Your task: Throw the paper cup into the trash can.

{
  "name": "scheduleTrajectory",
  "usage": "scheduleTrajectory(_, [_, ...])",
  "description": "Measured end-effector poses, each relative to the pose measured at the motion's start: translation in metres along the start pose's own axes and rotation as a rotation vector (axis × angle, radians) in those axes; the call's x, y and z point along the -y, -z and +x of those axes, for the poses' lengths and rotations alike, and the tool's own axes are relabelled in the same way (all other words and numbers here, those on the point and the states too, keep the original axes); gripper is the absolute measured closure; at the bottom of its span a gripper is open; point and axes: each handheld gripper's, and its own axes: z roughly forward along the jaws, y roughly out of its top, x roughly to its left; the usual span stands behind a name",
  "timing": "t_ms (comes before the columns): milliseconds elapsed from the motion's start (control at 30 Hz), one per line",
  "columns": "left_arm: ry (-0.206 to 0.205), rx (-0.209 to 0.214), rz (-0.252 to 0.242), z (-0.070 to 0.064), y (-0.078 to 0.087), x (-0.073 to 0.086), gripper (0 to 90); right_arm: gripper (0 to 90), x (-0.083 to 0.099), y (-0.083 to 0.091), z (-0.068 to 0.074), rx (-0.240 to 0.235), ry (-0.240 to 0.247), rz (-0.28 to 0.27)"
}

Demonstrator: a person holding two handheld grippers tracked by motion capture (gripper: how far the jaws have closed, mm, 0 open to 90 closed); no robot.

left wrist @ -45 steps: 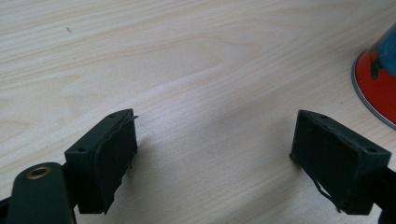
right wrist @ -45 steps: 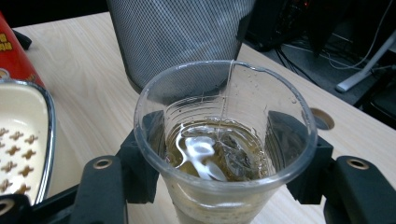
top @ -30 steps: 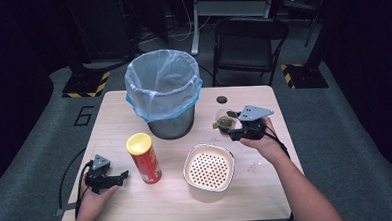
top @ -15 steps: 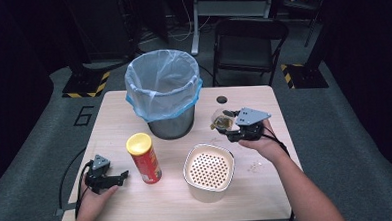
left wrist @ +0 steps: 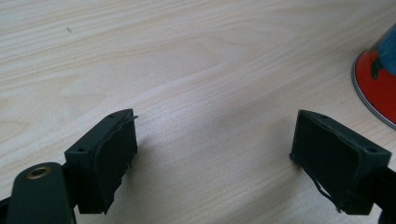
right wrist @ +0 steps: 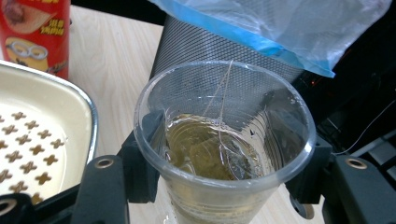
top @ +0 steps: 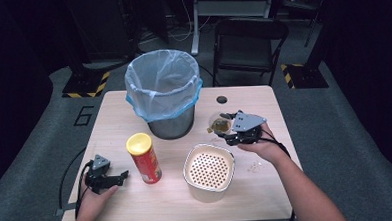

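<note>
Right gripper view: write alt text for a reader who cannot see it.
The right gripper clasps a clear plastic cup holding yellowish liquid and a tea bag with its string. Behind it stands a grey mesh bin lined with a blue plastic bag; at left, a cream perforated container and a red snack can.

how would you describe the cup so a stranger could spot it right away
Start at the mesh bin with the blue liner at the table's far middle. Just to its right, the right claw grips a clear plastic cup. It alone is see-through, with yellowish liquid inside.
</note>
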Motion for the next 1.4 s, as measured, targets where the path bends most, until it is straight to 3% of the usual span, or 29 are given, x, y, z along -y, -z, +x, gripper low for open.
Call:
scheduleTrajectory(33, [0.0, 0.0, 0.0, 0.0, 0.0, 0.0, 13.9, 38.6, -0.001, 0.0, 0.003, -0.003, 0.032, 0.004])
scheduleTrajectory(333, [0.0, 0.0, 0.0, 0.0, 0.0, 0.0, 13.9, 38.7, 0.001, 0.002, 0.013, 0.01, 0.116, 0.01])
scheduleTrajectory(367, [0.0, 0.0, 0.0, 0.0, 0.0, 0.0, 13.9, 38.7, 0.0, 0.003, 0.016, 0.019, 0.159, 0.022])
scheduleTrajectory(400, [0.0, 0.0, 0.0, 0.0, 0.0, 0.0, 13.9, 38.7, 0.0, 0.003, 0.016, 0.019, 0.159, 0.022])
scheduleTrajectory(567, [0.0, 0.0, 0.0, 0.0, 0.0, 0.0, 13.9, 38.8, -0.006, 0.005, 0.031, 0.043, 0.298, 0.041])
scheduleTrajectory(600, [0.0, 0.0, 0.0, 0.0, 0.0, 0.0, 13.9, 38.8, -0.006, 0.005, 0.031, 0.043, 0.298, 0.041])
scheduleTrajectory(633, [0.0, 0.0, 0.0, 0.0, 0.0, 0.0, 13.9, 39.0, -0.008, 0.005, 0.038, 0.059, 0.347, 0.049])
scheduleTrajectory(667, [0.0, 0.0, 0.0, 0.0, 0.0, 0.0, 13.9, 39.0, -0.008, 0.005, 0.038, 0.059, 0.347, 0.049])
scheduleTrajectory(700, [-0.001, 0.0, 0.001, 0.0, 0.0, 0.0, 13.9, 39.2, -0.011, 0.005, 0.044, 0.078, 0.416, 0.058])
scheduleTrajectory(800, [0.01, 0.001, -0.008, -0.001, -0.001, 0.001, 13.9, 39.4, -0.015, 0.004, 0.055, 0.119, 0.532, 0.089])
scheduleTrajectory(867, [0.01, 0.001, -0.008, -0.001, -0.001, 0.001, 13.9, 39.5, -0.018, 0.003, 0.063, 0.147, 0.64, 0.117])
scheduleTrajectory(900, [0.01, 0.001, -0.008, -0.001, -0.001, 0.001, 14.0, 39.6, -0.019, 0.002, 0.069, 0.164, 0.723, 0.133])
scheduleTrajectory(1033, [0.01, 0.001, -0.009, -0.001, -0.001, 0.001, 13.9, 39.9, -0.02, 0.0, 0.084, 0.224, 0.911, 0.17])
scheduleTrajectory(1100, [0.01, 0.002, -0.009, -0.001, -0.001, 0.001, 13.9, 40.0, -0.021, -0.001, 0.09, 0.249, 0.977, 0.18])
scheduleTrajectory(1167, [0.01, 0.002, -0.009, -0.001, -0.001, 0.001, 14.0, 40.0, -0.021, -0.001, 0.091, 0.257, 0.994, 0.184])
scheduleTrajectory(1200, [0.009, 0.001, -0.008, -0.001, -0.001, 0.001, 13.9, 40.0, -0.021, -0.001, 0.094, 0.297, 1.066, 0.199])
scheduleTrajectory(1233, [0.01, 0.002, -0.009, -0.001, -0.001, 0.001, 13.9, 40.0, -0.021, -0.001, 0.094, 0.297, 1.066, 0.199])
scheduleTrajectory(1267, [0.009, 0.002, -0.009, -0.001, -0.001, 0.001, 13.9, 40.0, -0.02, -0.001, 0.097, 0.311, 1.132, 0.212])
scheduleTrajectory(1300, [0.009, 0.002, -0.009, -0.001, -0.001, 0.001, 13.9, 40.1, -0.02, -0.001, 0.099, 0.33, 1.153, 0.216])
scheduleTrajectory(1400, [0.01, 0.002, -0.009, -0.001, -0.001, 0.001, 14.0, 40.0, -0.022, 0.0, 0.104, 0.334, 1.286, 0.235])
